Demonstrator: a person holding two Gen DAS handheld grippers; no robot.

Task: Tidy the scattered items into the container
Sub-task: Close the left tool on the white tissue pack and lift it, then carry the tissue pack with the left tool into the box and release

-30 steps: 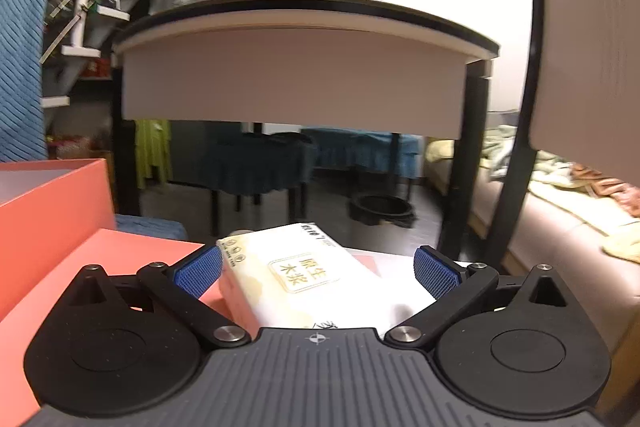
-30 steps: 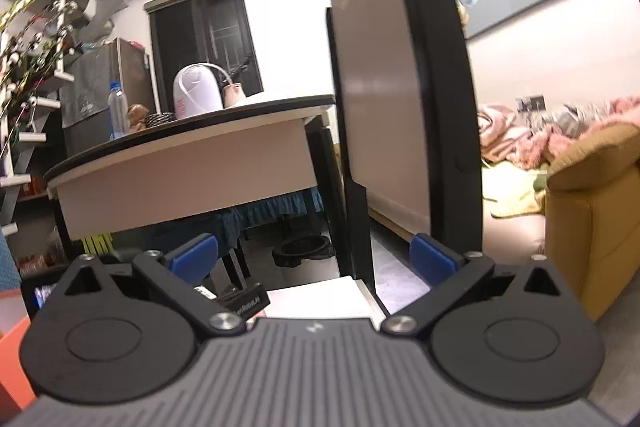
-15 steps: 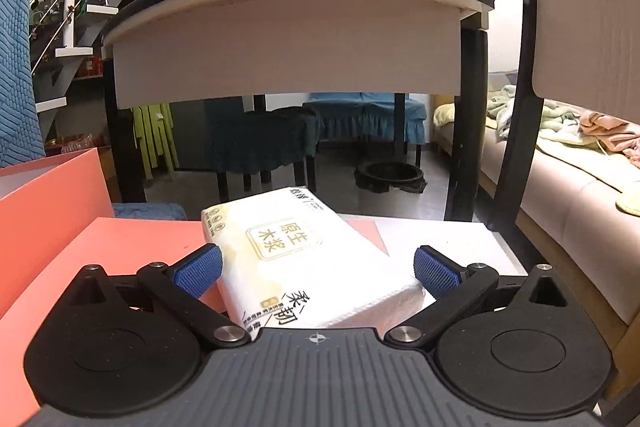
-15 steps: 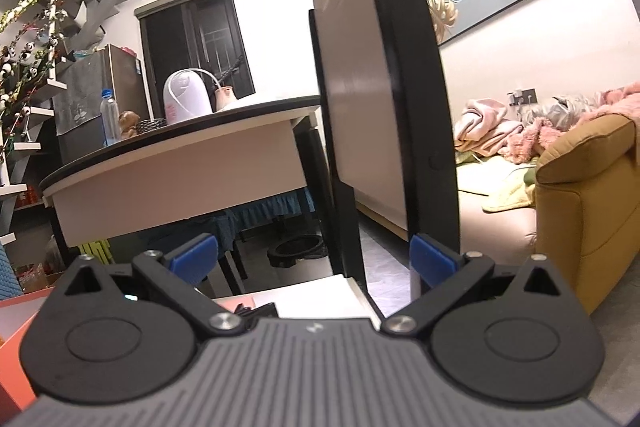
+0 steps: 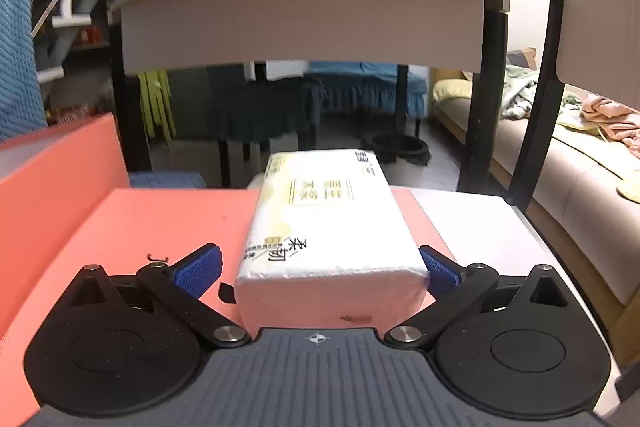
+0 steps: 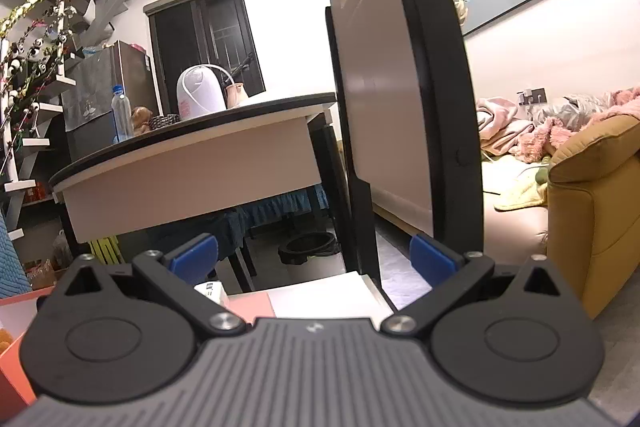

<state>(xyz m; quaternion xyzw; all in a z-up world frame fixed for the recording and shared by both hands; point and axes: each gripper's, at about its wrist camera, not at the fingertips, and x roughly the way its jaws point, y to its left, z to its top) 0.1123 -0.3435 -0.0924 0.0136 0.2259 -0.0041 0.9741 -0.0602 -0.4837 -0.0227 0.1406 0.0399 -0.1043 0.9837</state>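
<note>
Dim living room beyond a white worktop (image 5: 472,227). Left tool (image 5: 320,269) is spread wide around a tissue pack (image 5: 328,223) lying on a coral lid (image 5: 152,227); off-centre, closing may skew the pack. Right tool (image 6: 312,255) hovers released, empty.

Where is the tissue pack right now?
In the left wrist view, the tissue pack lies centred between the open left gripper's blue fingers, resting on the coral-pink surface, long side pointing away from the camera.
</note>
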